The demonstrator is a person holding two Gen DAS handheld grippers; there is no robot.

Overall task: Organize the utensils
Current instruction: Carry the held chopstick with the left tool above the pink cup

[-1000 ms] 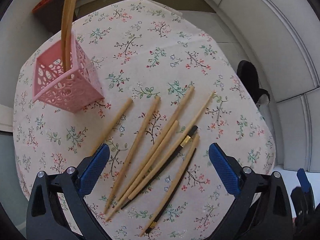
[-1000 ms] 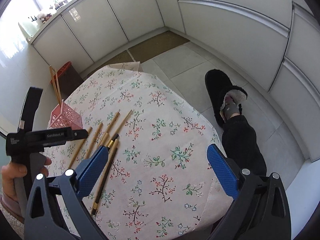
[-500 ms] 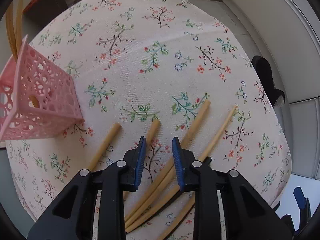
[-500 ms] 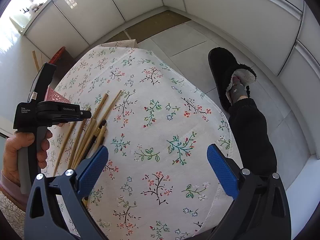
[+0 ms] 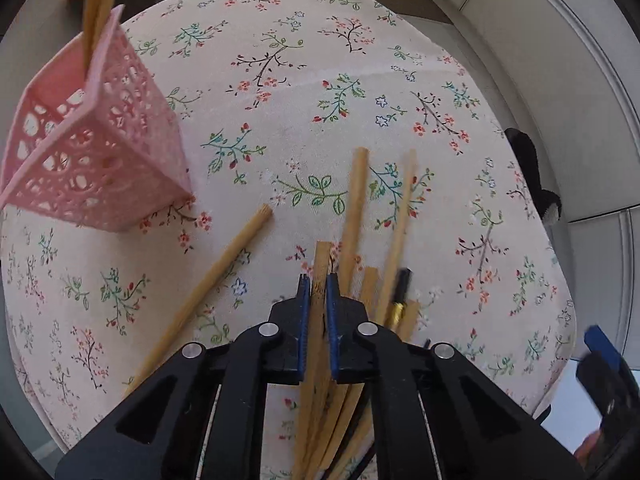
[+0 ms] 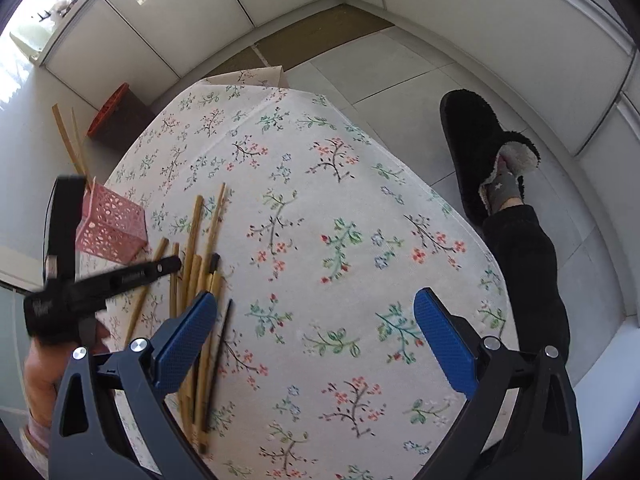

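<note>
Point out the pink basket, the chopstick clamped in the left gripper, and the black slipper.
pink basket (image 5: 100, 160), left wrist view, on its lattice side wall.
clamped chopstick (image 5: 321, 264), left wrist view, on its end above the fingers.
black slipper (image 6: 472, 132), right wrist view, on its toe.

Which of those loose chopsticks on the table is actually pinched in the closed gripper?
The wooden chopstick running straight between the left gripper pads, its blunt end poking out just beyond them. The other chopsticks lie loose beside it on the tablecloth.
</note>
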